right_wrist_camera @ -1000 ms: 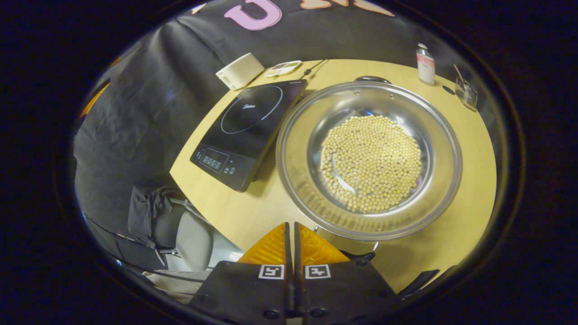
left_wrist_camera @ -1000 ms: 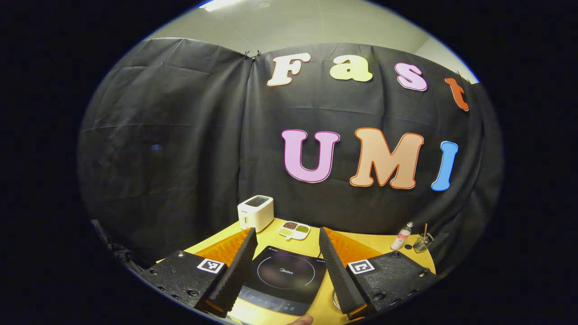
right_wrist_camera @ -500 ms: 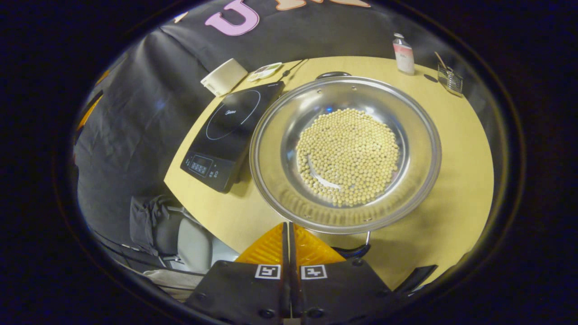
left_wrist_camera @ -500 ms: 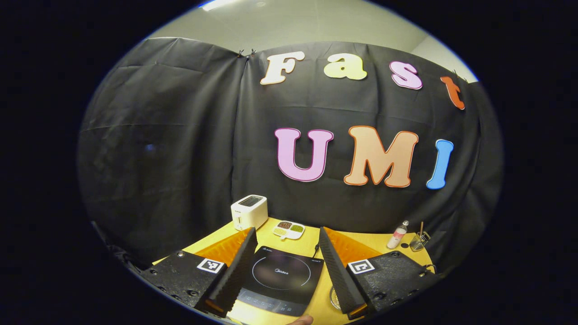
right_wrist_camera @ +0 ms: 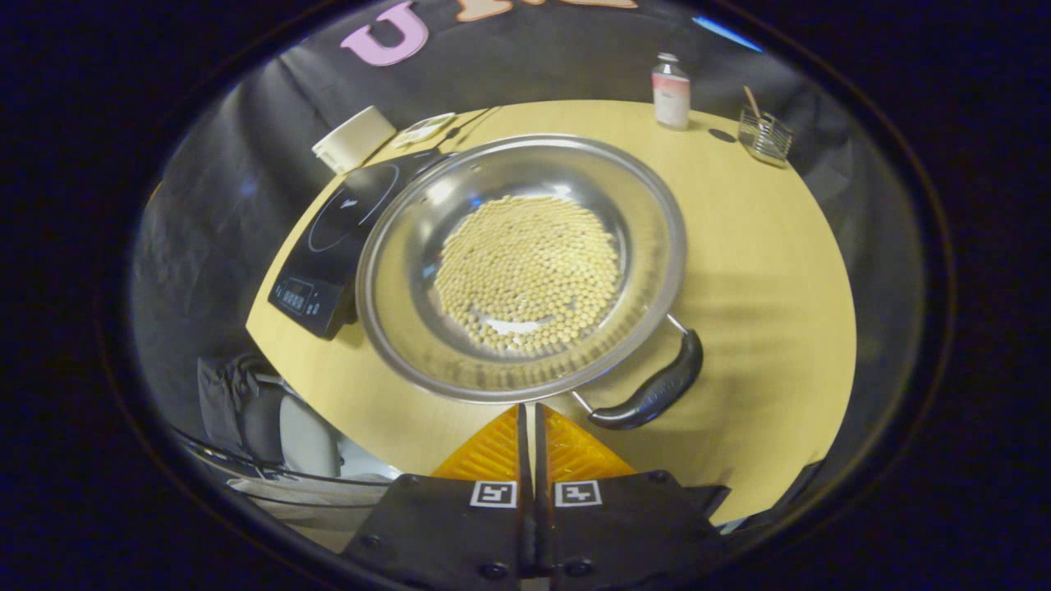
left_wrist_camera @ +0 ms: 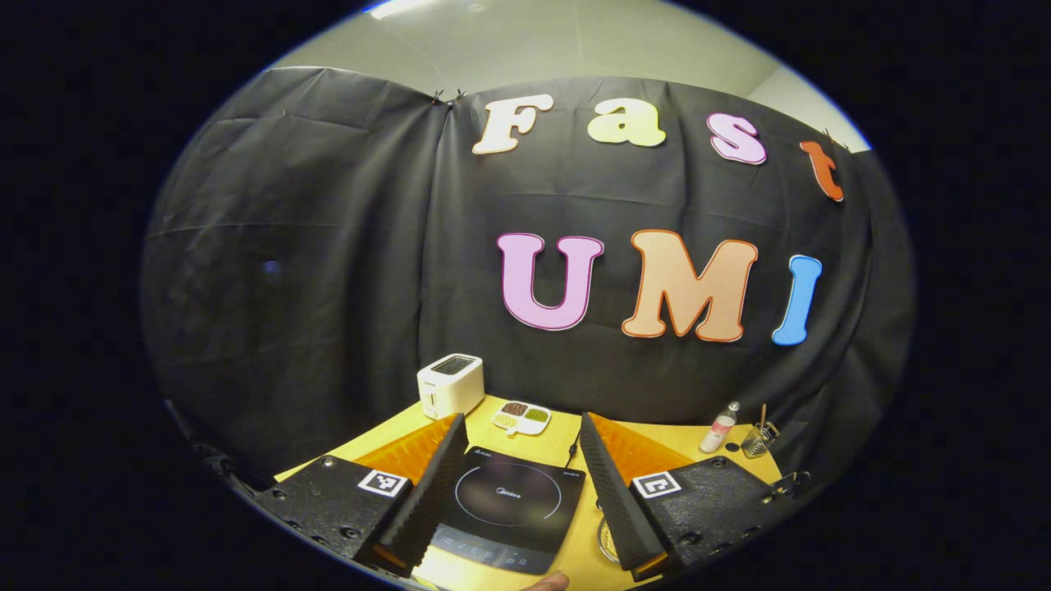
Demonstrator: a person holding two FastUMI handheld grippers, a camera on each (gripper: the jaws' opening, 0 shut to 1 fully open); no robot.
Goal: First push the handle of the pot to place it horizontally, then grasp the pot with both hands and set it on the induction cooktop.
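The right claw (right_wrist_camera: 530, 414) is hanging with its fingers pressed together and pinching nothing, its tips sitting just off the near rim of the pot (right_wrist_camera: 521, 263). The pot is resting on the table (right_wrist_camera: 764, 246), straight ahead of this claw, with pale beans (right_wrist_camera: 525, 275) covering its bottom. The near handle (right_wrist_camera: 653, 390) is lying just to the right of the tips, its long axis slanting from lower left to upper right along the rim; whether tip and handle are touching cannot be told. The coming push is judged to turn on this offset: the handle is lying to the claw's right, not in line with it. The pot's far handle is hidden behind the bowl.

The induction cooktop (right_wrist_camera: 332, 238) is sitting at the pot's left, its near edge partly covered by the rim; contact cannot be told.

The left claw (left_wrist_camera: 517, 484) is being held spread and empty, framing the induction cooktop (left_wrist_camera: 505, 509) between its fingers. Only a sliver of the pot (left_wrist_camera: 606, 538) is showing beside its right finger. The right claw is the nearer to the handle.
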